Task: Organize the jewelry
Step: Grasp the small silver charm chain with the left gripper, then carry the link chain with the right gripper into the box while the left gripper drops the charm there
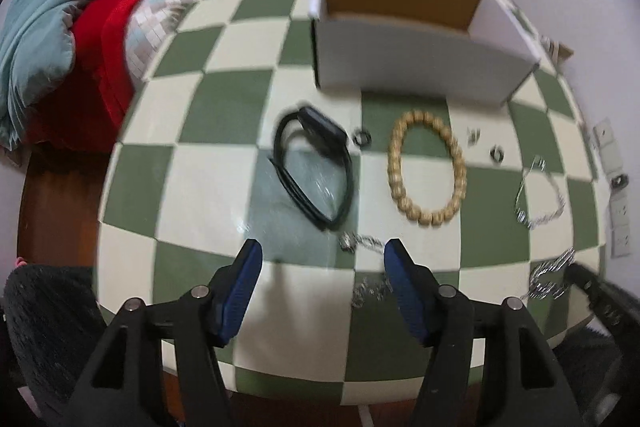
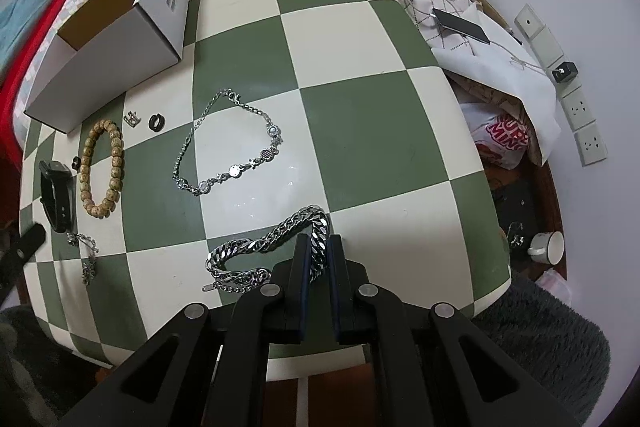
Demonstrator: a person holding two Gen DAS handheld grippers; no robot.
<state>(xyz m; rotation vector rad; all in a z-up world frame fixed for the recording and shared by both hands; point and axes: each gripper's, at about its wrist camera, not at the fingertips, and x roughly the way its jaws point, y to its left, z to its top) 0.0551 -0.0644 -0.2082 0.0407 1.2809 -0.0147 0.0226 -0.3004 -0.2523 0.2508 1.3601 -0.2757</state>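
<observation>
Jewelry lies spread on the checkered bench (image 2: 360, 131) in front of the box (image 2: 108, 43): bead bracelet (image 2: 102, 167), watch (image 2: 56, 195), two rings, a charm chain (image 2: 228, 143). Nearest the bench edge, far from the box, the heavy chain (image 2: 260, 251) is clamped in the right gripper (image 2: 318, 251), jaws closed on one end while the rest trails on the bench. Lift it high enough that the loose length clears the other pieces, then carry it over the box. The left gripper (image 1: 322, 259) hangs jaws apart, empty, near a thin chain (image 1: 360, 241).
</observation>
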